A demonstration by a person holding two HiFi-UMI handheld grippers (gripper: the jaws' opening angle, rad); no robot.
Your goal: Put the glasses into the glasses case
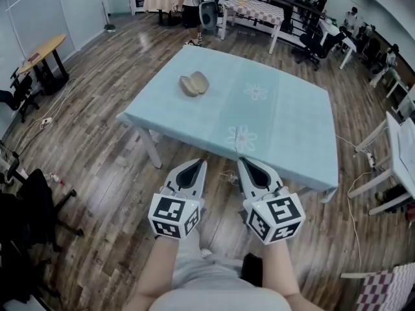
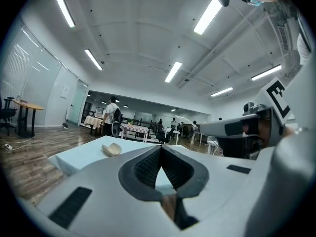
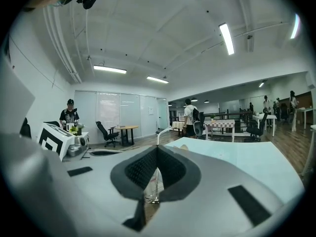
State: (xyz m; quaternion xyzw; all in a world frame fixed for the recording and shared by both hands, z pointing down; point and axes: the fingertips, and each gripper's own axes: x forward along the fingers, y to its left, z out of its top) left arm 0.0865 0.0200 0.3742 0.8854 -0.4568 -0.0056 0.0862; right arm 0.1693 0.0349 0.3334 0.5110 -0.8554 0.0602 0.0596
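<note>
Clenched, empty left gripper [image 1: 197, 164] and right gripper [image 1: 246, 162] before a light-blue table [image 1: 285, 122].
Beige glasses case [image 1: 194, 83] open on it.

You get bright, even light from ceiling strip lights [image 2: 172, 71], with heavy fisheye bending and dark corners.

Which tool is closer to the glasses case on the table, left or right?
Left. The left tool hangs short of the near edge of the table, roughly in line with the glasses case; the right tool is beside it, farther right.
</note>
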